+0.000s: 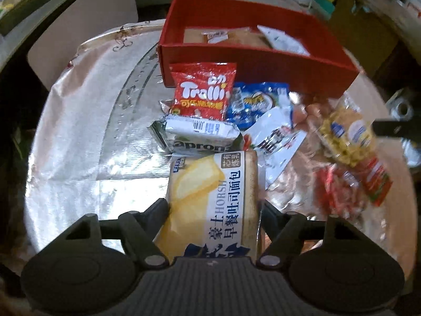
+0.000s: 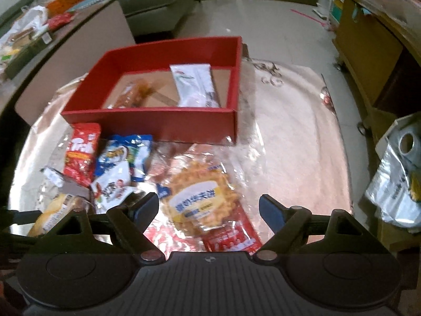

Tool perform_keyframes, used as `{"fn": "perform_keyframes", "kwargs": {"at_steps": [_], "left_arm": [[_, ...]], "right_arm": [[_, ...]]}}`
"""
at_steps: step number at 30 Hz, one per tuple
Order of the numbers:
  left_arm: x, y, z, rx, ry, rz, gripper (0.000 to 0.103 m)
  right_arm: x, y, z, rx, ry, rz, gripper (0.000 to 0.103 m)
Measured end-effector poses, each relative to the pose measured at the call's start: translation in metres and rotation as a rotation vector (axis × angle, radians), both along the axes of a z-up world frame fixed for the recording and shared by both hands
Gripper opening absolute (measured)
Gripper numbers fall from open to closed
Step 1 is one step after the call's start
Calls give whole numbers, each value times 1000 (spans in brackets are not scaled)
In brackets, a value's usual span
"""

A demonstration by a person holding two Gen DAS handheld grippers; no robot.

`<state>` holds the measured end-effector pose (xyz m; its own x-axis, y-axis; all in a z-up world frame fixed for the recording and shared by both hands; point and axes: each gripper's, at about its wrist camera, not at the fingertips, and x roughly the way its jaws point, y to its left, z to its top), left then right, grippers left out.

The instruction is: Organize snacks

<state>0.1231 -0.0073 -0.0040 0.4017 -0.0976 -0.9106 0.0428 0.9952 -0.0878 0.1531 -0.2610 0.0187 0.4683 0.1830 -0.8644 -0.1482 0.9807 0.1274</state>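
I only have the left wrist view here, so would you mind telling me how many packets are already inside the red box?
Observer: Two in the red box: a white packet at its right and an orange-brown one at its left.
Operator: Thank you. Where is the right gripper?
Observer: The right gripper hangs open over the waffle pack, not pressing it.
Operator: Is the table beyond the box's right side free?
Observer: Yes, only bare tablecloth shows there.
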Motion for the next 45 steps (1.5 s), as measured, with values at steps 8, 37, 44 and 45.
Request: {"fn": "perform_keyframes", "kwargs": {"at_steps": [8, 37, 44, 45], "left_arm": [[-1, 6, 14, -96, -28, 16, 62], [8, -7, -23, -28, 83, -6, 79], [8, -11, -25, -26, 87, -2, 76], [7, -11, -24, -31, 85, -3, 75]], "right_arm": [[14, 21, -24, -27, 61, 22, 88], [21, 16, -59, 44, 58, 30, 103], [19, 14, -50, 26, 64, 41, 94], [17, 14, -47, 12, 62, 34, 92]]}}
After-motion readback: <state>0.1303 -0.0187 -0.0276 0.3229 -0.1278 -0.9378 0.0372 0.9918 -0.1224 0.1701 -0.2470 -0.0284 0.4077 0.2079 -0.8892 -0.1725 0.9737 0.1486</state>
